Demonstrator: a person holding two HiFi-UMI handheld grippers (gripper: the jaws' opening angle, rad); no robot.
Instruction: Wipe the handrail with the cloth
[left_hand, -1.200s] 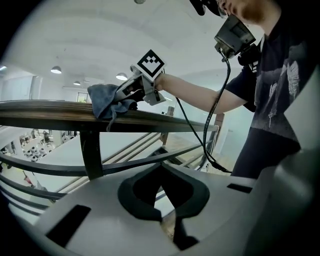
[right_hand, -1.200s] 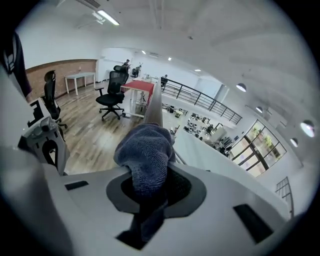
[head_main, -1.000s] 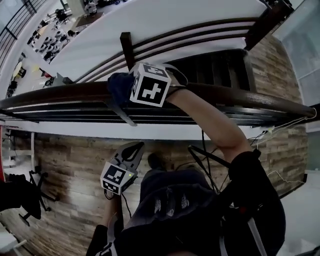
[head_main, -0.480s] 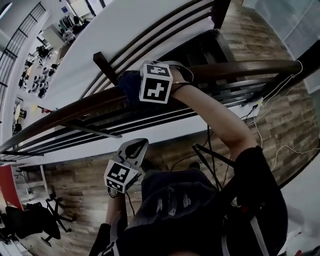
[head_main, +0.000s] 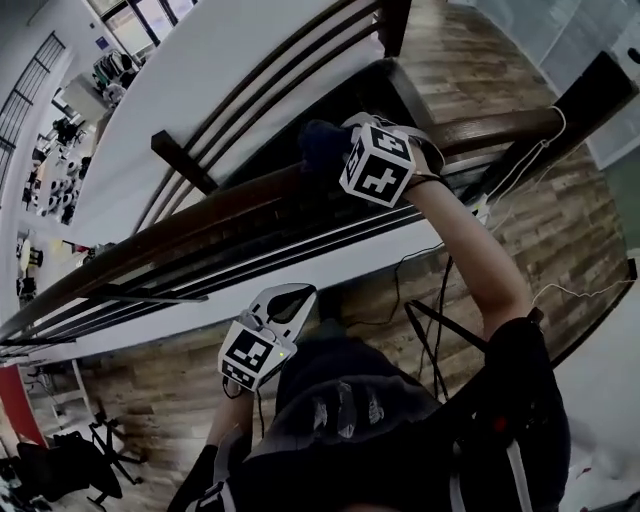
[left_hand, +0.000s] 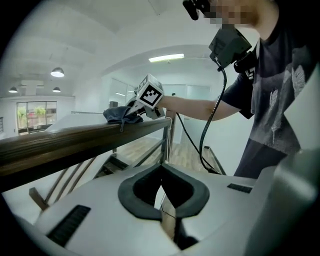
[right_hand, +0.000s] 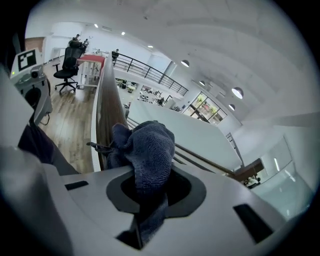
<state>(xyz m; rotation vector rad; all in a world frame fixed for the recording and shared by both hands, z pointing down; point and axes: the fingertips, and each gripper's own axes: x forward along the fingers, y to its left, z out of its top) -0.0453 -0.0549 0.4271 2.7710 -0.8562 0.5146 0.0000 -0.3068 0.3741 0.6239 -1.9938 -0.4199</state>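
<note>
A dark wooden handrail (head_main: 200, 225) runs from lower left to upper right across the head view. A dark blue cloth (head_main: 322, 148) lies bunched on top of it, and my right gripper (head_main: 345, 155) is shut on that cloth, pressing it to the rail. In the right gripper view the cloth (right_hand: 147, 150) fills the jaws, with the handrail (right_hand: 106, 112) stretching away beyond it. My left gripper (head_main: 290, 297) hangs low, below the rail and close to my body, shut and holding nothing. The left gripper view shows the handrail (left_hand: 75, 142) and the cloth (left_hand: 120, 114) from the side.
Thin metal bars (head_main: 250, 250) run under the rail, and a stairwell (head_main: 400, 95) drops behind it. Cables (head_main: 440, 300) trail over the wood floor (head_main: 150, 390) at my feet. An office chair (head_main: 60, 465) stands at lower left.
My right gripper has slid the cloth along the handrail toward its upper right end. The left gripper has kept its place near my body.
</note>
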